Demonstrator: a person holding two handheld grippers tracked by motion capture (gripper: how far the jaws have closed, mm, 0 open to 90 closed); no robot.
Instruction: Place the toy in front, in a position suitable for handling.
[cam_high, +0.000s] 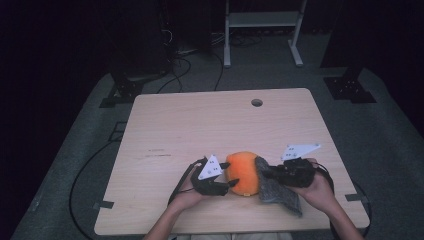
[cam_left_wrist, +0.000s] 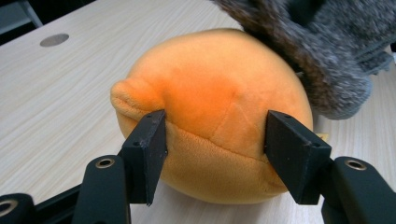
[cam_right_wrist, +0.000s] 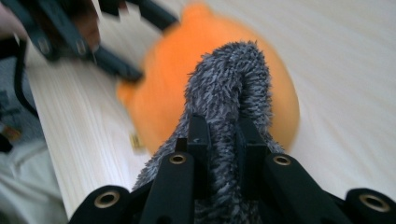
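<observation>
The left hand-held gripper (cam_left_wrist: 215, 154) clasps the round orange plush ball (cam_left_wrist: 210, 112); the right hand-held gripper (cam_right_wrist: 223, 140) pinches the fuzzy grey cloth (cam_right_wrist: 233, 88) against its top. Wiping looks barely begun.

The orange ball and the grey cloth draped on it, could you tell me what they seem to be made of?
Orange ball: apparently short-pile plush, matte, with stitched seams; probably stuffed. Grey cloth: seemingly shaggy, fluffy microfibre or chenille, with loose tufted fibres; exact fibre unclear.

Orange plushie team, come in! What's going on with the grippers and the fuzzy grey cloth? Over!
Left gripper clamped on the orange plushie. Right gripper shut on the grey cloth, draped against the plushie. Table otherwise bare, nothing in the way.
</observation>
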